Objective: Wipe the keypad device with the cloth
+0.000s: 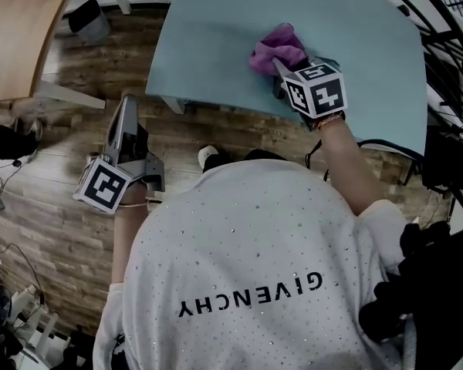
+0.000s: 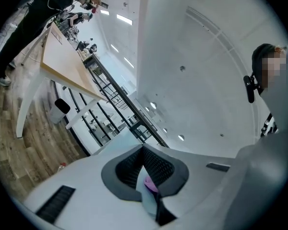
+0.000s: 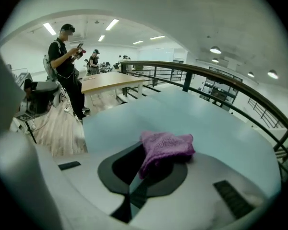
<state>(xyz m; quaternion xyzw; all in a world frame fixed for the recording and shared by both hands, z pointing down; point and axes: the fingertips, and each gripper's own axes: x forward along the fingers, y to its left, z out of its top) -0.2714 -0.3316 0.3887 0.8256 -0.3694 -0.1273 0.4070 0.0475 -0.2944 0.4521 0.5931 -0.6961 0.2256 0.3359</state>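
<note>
Clamping the cloth on the table, right claw; left claw pressed together.

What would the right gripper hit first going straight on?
The right gripper, shut on the cloth, points low across the table. Nothing stands ahead on it, so probably the table itself first; depth is unclear.

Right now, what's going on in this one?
A person holds a tool in each hand. The right tool is shut on a purple cloth and has it down on the light blue table. The left tool hangs off the table's near edge over the wood floor, jaws together and holding nothing. No keypad device shows in any view, so no wiping of it can be seen.
</note>
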